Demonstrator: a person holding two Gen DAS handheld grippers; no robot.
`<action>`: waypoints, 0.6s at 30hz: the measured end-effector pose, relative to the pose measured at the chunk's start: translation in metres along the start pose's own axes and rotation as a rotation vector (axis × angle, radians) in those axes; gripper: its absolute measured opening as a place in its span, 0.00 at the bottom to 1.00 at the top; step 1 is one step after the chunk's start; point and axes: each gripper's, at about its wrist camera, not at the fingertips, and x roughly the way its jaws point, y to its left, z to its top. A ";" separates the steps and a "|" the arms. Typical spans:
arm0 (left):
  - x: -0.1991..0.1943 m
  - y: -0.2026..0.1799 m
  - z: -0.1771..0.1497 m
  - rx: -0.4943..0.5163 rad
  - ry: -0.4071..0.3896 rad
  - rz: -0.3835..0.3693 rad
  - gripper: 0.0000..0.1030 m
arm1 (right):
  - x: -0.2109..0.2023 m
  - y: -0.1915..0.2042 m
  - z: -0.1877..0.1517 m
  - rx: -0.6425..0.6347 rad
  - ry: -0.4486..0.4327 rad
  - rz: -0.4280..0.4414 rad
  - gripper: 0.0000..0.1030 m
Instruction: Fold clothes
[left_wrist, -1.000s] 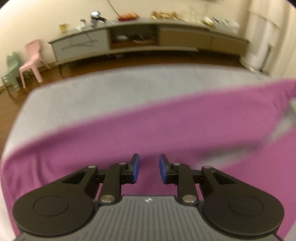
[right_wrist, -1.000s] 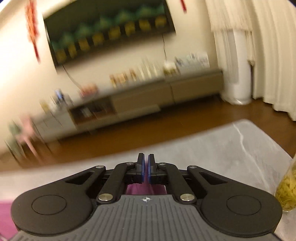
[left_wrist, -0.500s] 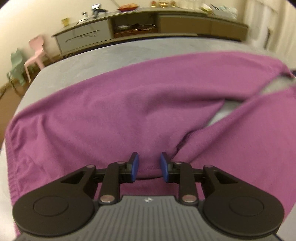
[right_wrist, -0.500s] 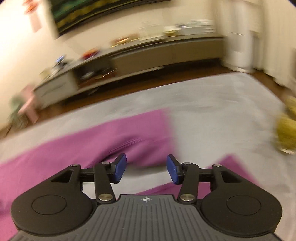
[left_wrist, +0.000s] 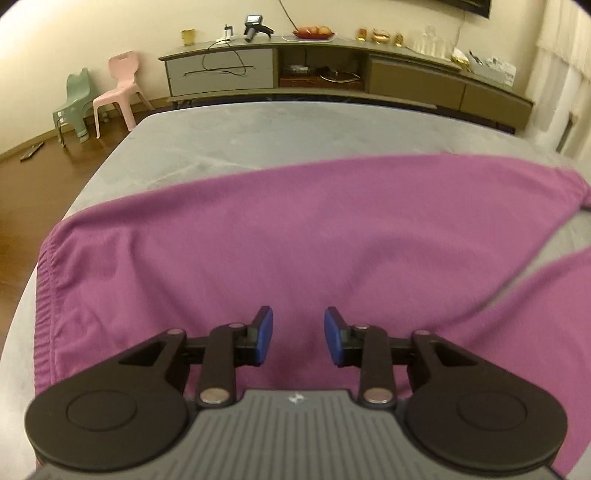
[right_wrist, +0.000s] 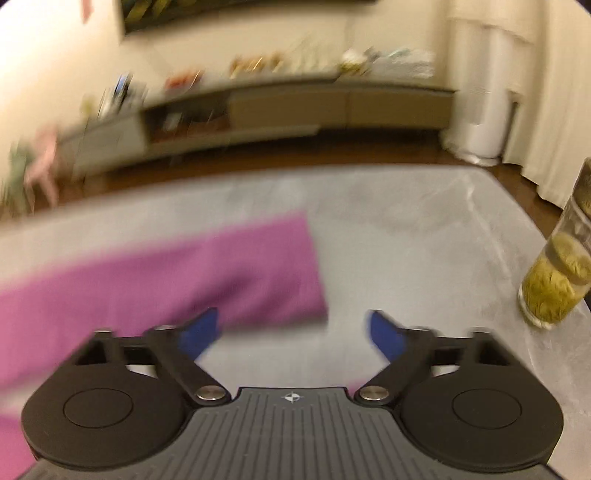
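Cream walls and a long low grey-brown media cabinet (left_wrist: 369, 74) close the far side of the room; a grey, marble-patterned tabletop (left_wrist: 258, 129) fills the ground ahead of both tools. On the wooden floor to the far left of the left gripper (left_wrist: 298, 336) stand a small pink plastic chair (left_wrist: 118, 88) and, beside it, a small green plastic chair (left_wrist: 72, 103).

Left wrist view — the magenta knit garment (left_wrist: 295, 229) lies spread on the tabletop directly ahead of and beneath the left gripper, its gathered elastic edge (left_wrist: 46, 314) to the tool's left. Ahead to the right the cloth divides into two lengths with a wedge of bare table between them. The left gripper's blue-padded fingers (left_wrist: 264, 334) are parted with nothing between them, and magenta cloth shows through the gap. Whether the pads touch the cloth cannot be told.

Right wrist view (motion-blurred) — one length of the garment (right_wrist: 166, 280) lies ahead and to the left of the right gripper (right_wrist: 291, 334), its squared end just ahead of the gap between the fingers. The right gripper's blue-padded fingers (right_wrist: 197, 334) are spread wide, holding nothing, with bare tabletop (right_wrist: 406, 240) between them. A clear glass cup of yellow-green leaves in liquid (right_wrist: 557, 277) stands on the table at far right, well apart from the cloth.
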 end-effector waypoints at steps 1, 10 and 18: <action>0.004 0.005 0.001 -0.007 0.000 0.002 0.31 | 0.003 -0.002 0.006 0.015 -0.010 0.010 0.91; 0.016 0.023 0.003 0.005 0.017 0.005 0.31 | 0.032 -0.018 0.058 0.145 -0.105 0.104 0.07; 0.017 0.056 0.005 -0.028 0.035 0.029 0.26 | -0.059 -0.056 0.062 0.206 -0.376 0.300 0.00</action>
